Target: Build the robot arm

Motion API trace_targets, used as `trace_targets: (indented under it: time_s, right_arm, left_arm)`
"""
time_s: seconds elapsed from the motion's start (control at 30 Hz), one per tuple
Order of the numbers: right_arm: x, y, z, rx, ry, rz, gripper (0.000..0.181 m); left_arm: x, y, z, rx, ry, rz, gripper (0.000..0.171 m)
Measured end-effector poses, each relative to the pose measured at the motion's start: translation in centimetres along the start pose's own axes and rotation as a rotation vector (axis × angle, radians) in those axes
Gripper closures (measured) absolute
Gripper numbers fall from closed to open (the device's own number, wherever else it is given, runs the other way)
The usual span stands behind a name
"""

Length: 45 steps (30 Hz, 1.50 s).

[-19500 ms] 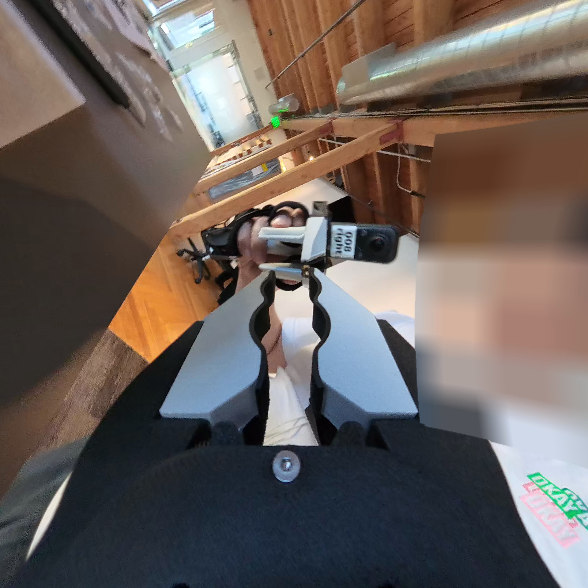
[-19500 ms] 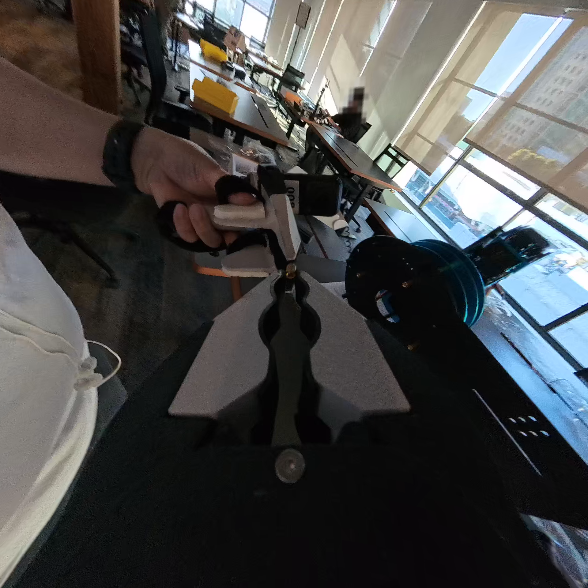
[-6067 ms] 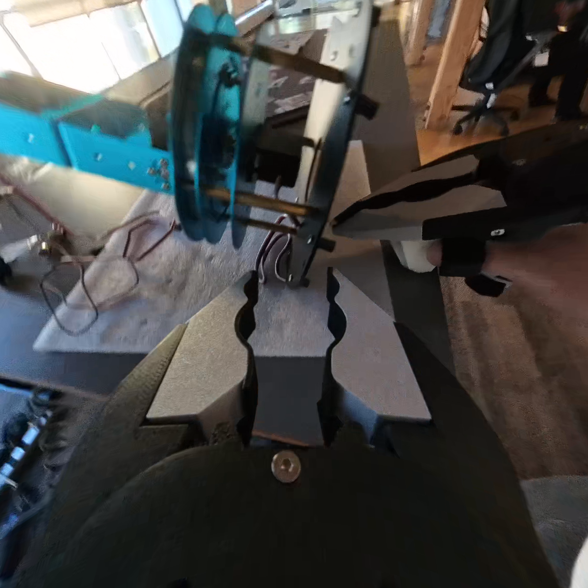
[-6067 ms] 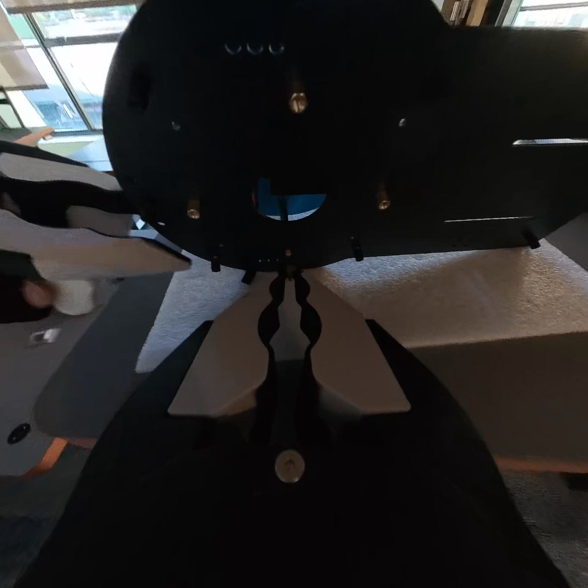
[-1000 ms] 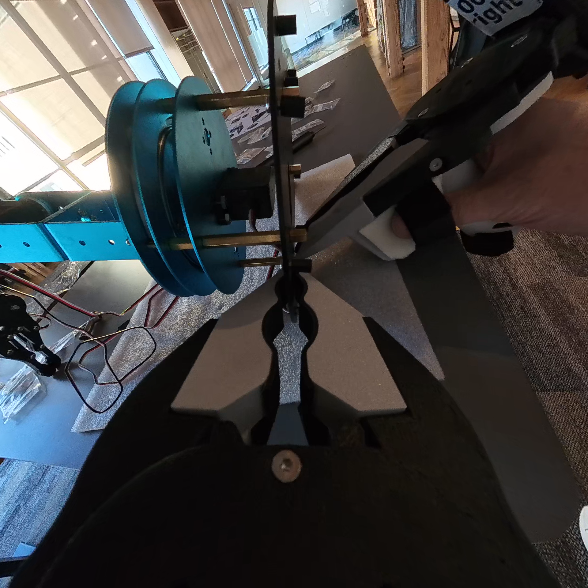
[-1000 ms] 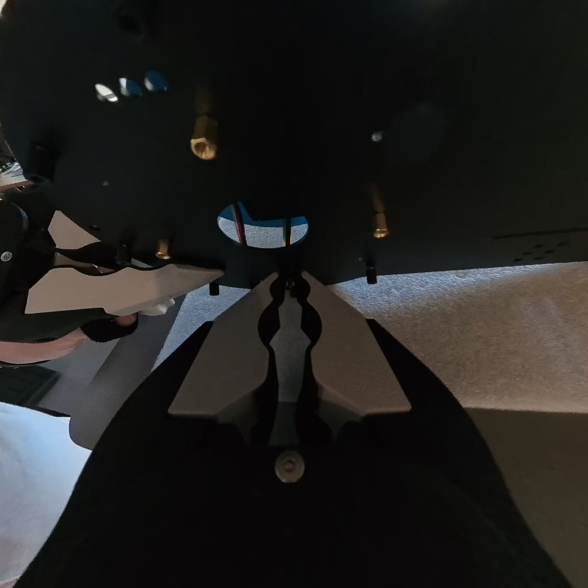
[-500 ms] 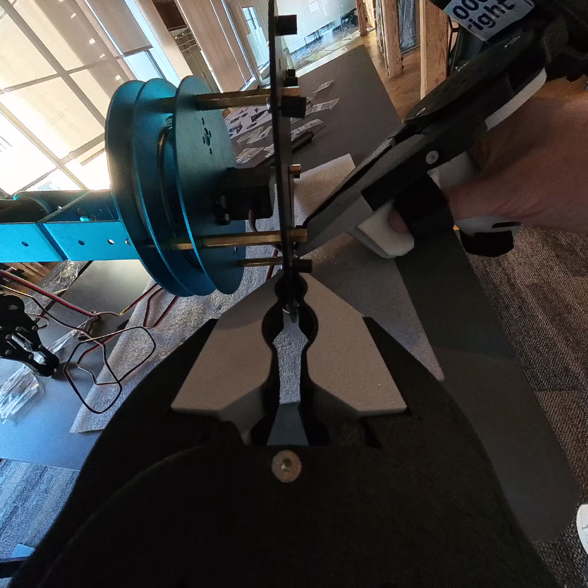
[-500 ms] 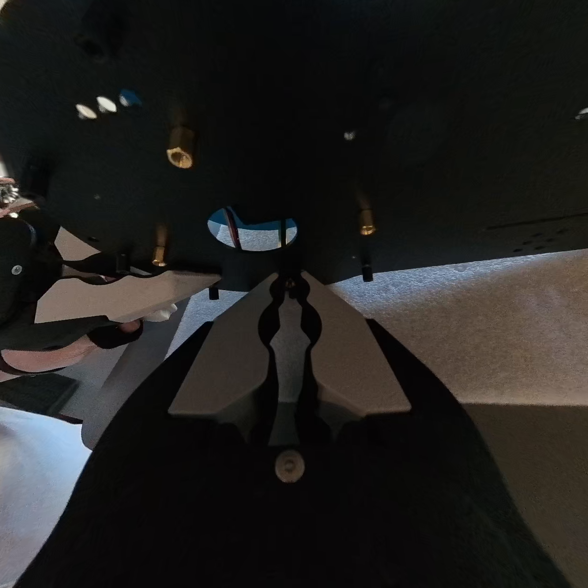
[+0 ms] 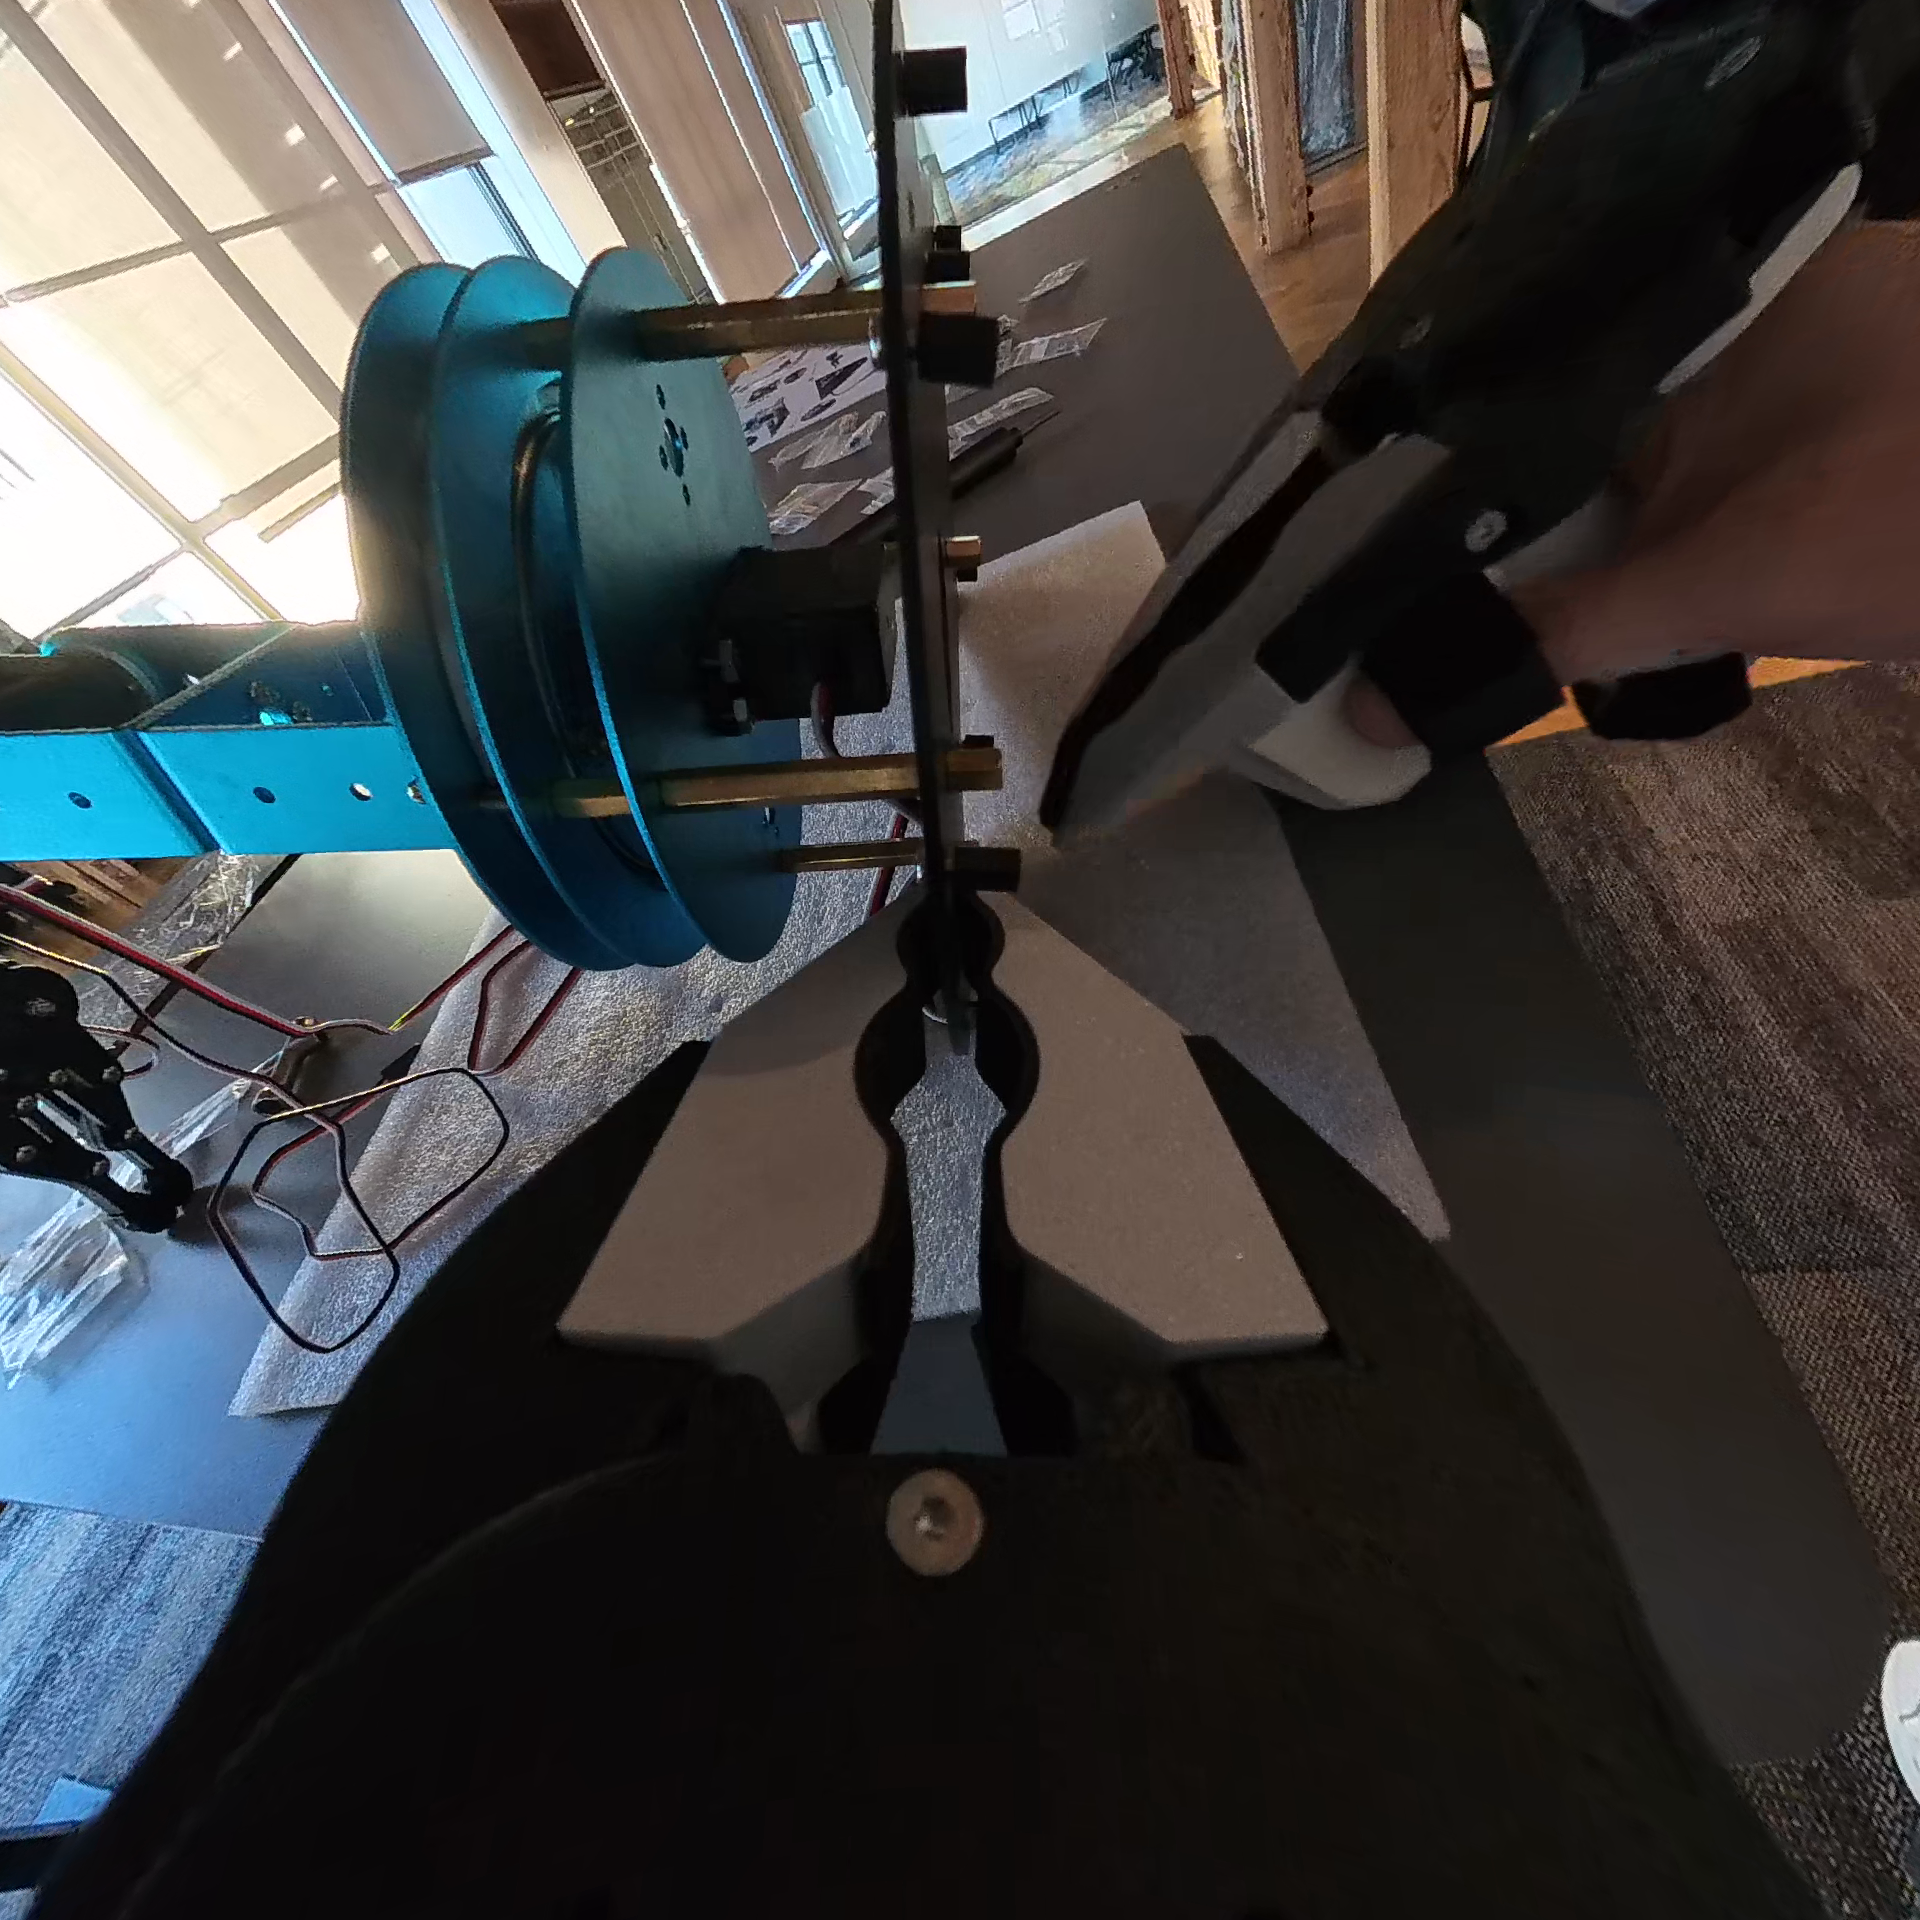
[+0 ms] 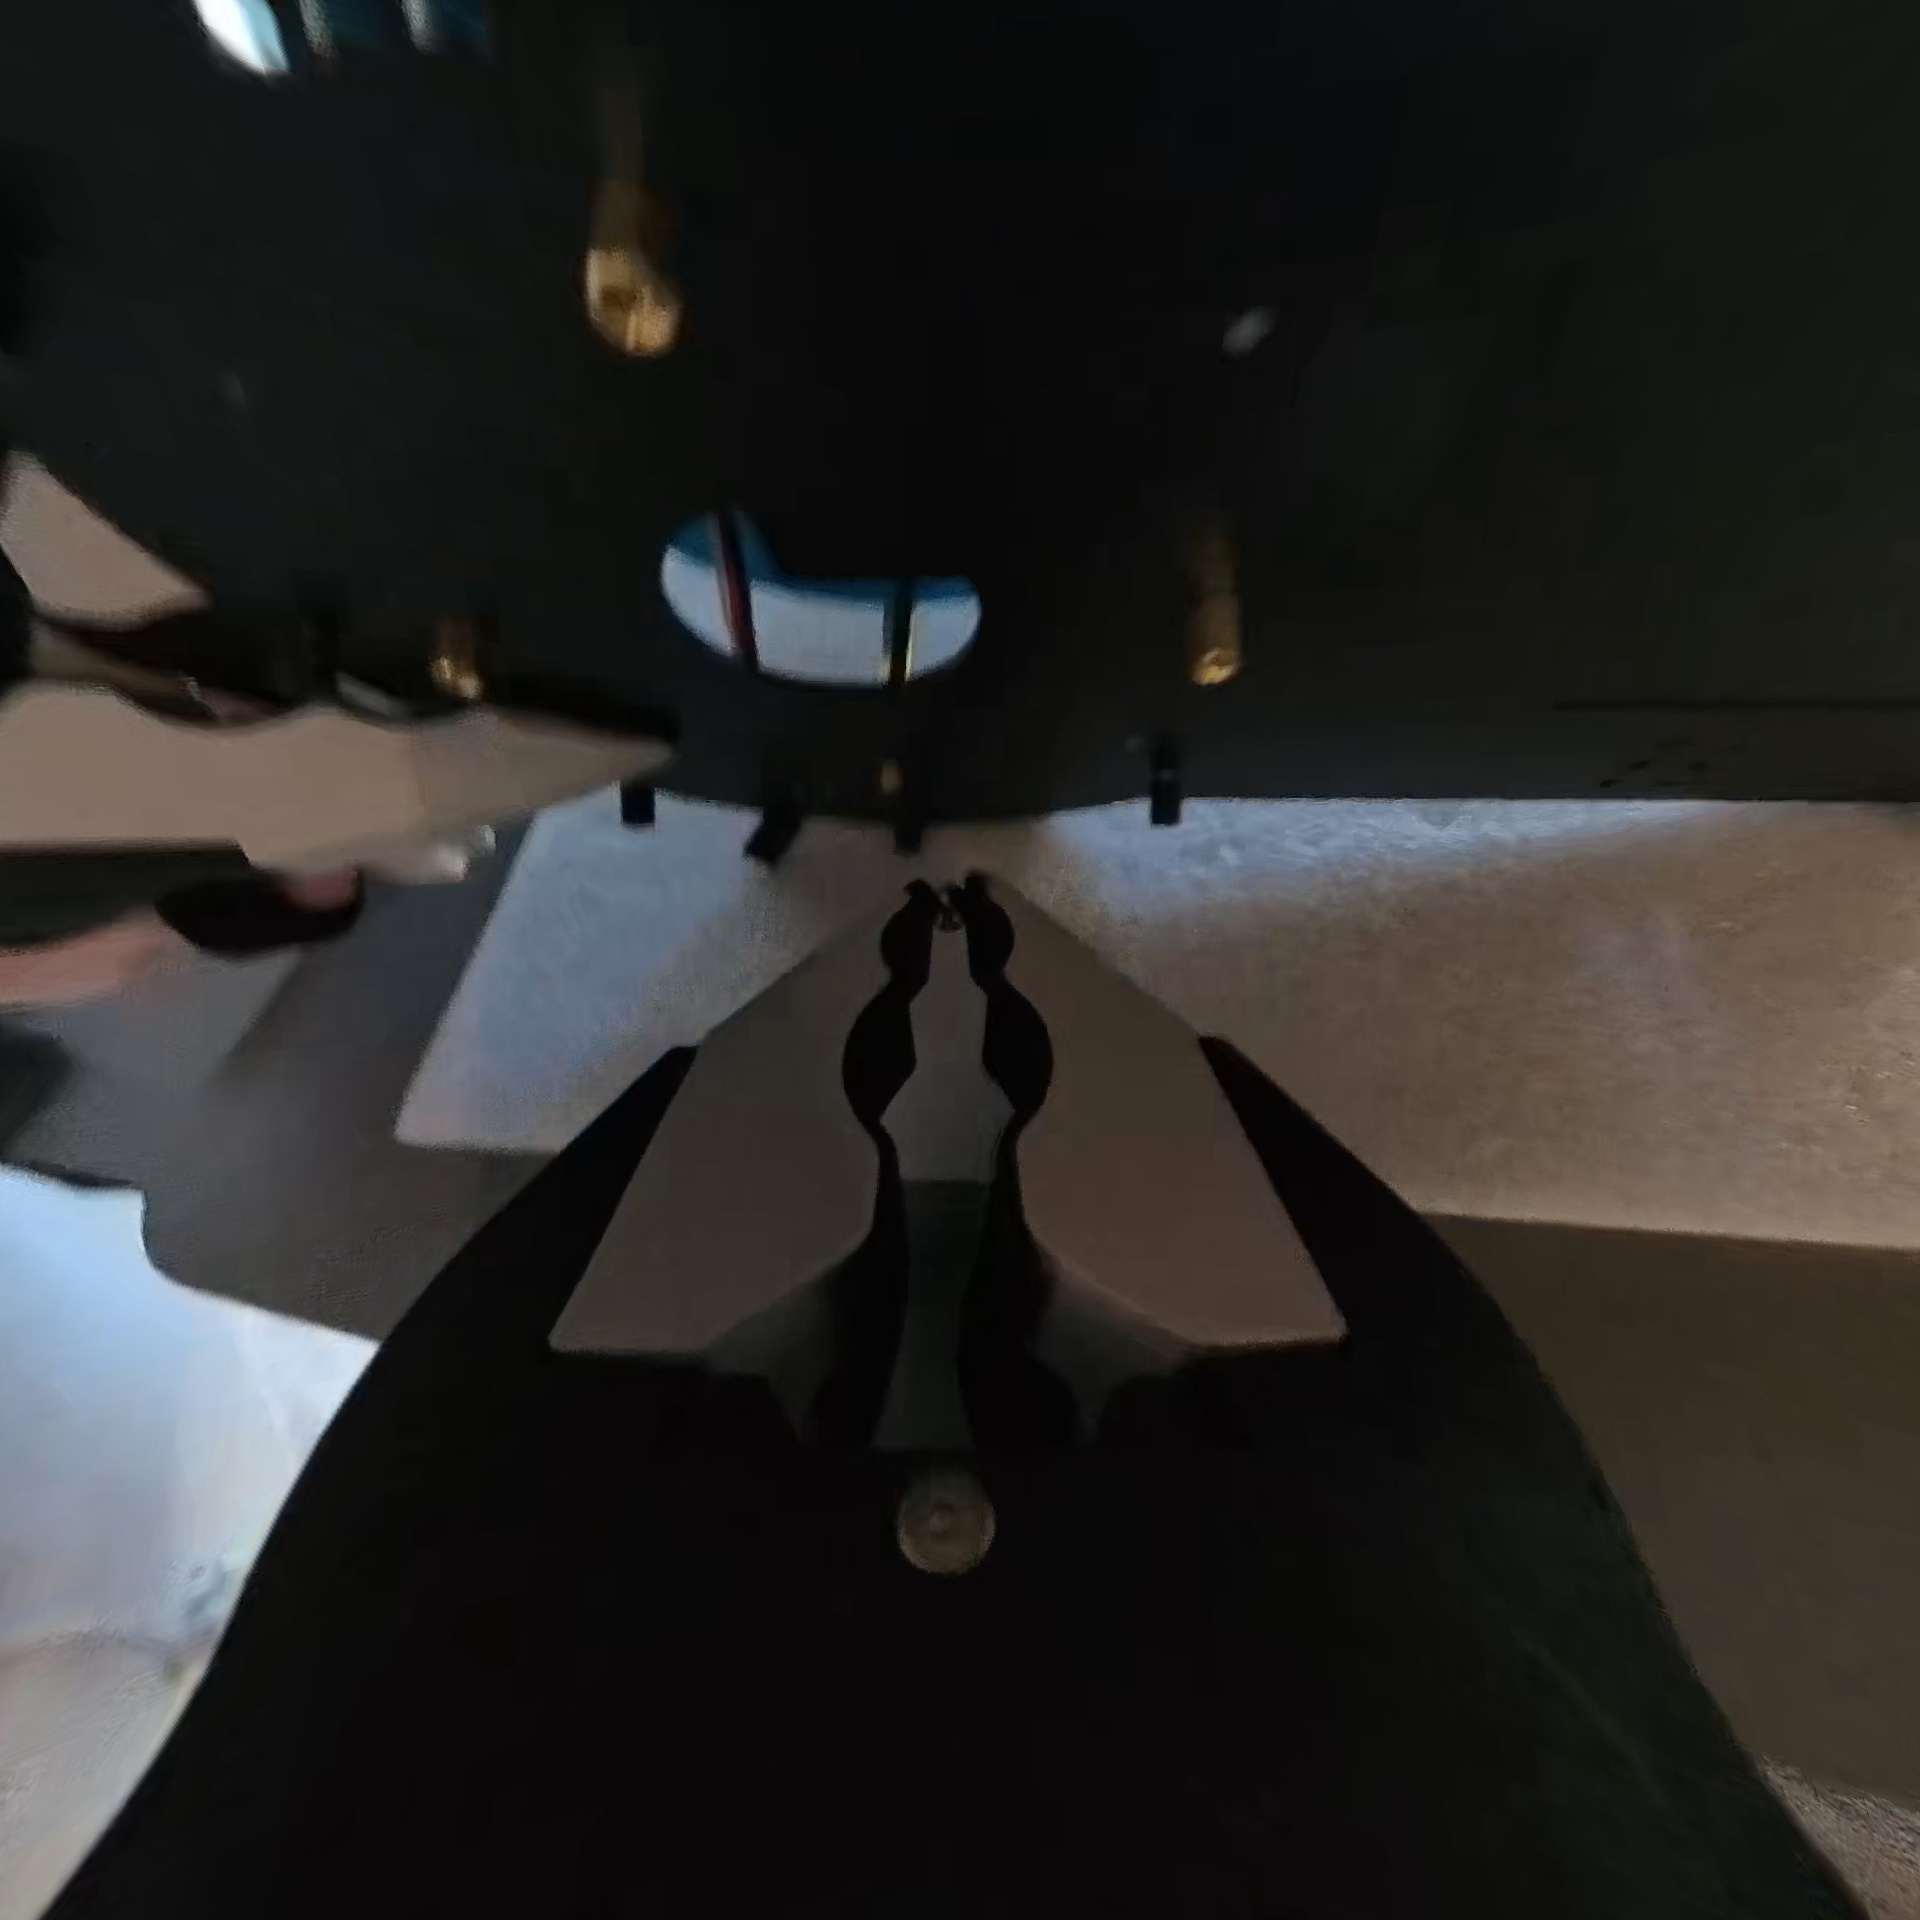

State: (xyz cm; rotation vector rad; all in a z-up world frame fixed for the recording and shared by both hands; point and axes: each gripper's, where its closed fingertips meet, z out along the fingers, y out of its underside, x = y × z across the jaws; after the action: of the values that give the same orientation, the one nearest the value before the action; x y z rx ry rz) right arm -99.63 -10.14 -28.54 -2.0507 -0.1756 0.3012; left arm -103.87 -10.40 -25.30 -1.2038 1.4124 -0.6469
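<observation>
Window (image 9: 187, 343) glare left; right view dim (blurred, backlit).

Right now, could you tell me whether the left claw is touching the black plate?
Touching. The left wrist view shows the left claw closed on the lower edge of the black plate, with its fingers pressed against both faces and no gap.

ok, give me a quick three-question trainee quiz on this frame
1. Pick one. The left gripper is shut on: A) a mug B) the edge of the black plate C) a screwdriver.
2. True or false: the right gripper is wide open.
3. Fill in: brass standoffs join the black plate to the ___ discs.

Key: 1 B. 2 False; its tips nearly meet, seemingly pinching a small metal piece. 3 blue.
</observation>
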Motion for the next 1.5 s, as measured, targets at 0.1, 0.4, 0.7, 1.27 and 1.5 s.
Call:
trace_targets:
  time_s: [0.1,0.4,0.7,1.27,1.5]
  right_arm:
    - [-0.5,0.3,0.2,-0.038,-0.023,-0.077,0.177]
    - [-0.5,0.4,-0.9,-0.063,0.028,-0.353,0.162]
    - [-0.1,1.1,-1.2,-0.064,0.006,-0.217,0.161]
    - [-0.6,0.7,-1.1,-0.029,-0.078,-0.279,0.169]
    - [-0.5,0.7,-0.6,-0.06,-0.186,-0.372,0.169]
  left_arm:
    - [0.0,0.0,0.0,0.001,-0.002,-0.002,0.171]
    - [0.0,0.0,0.0,0.0,-0.002,-0.005,0.171]
    - [0.0,0.0,0.0,-0.002,-0.001,-0.006,0.171]
    - [0.0,0.0,0.0,0.002,0.005,-0.007,0.171]
    - [0.0,0.0,0.0,-0.002,0.006,-0.002,0.171]
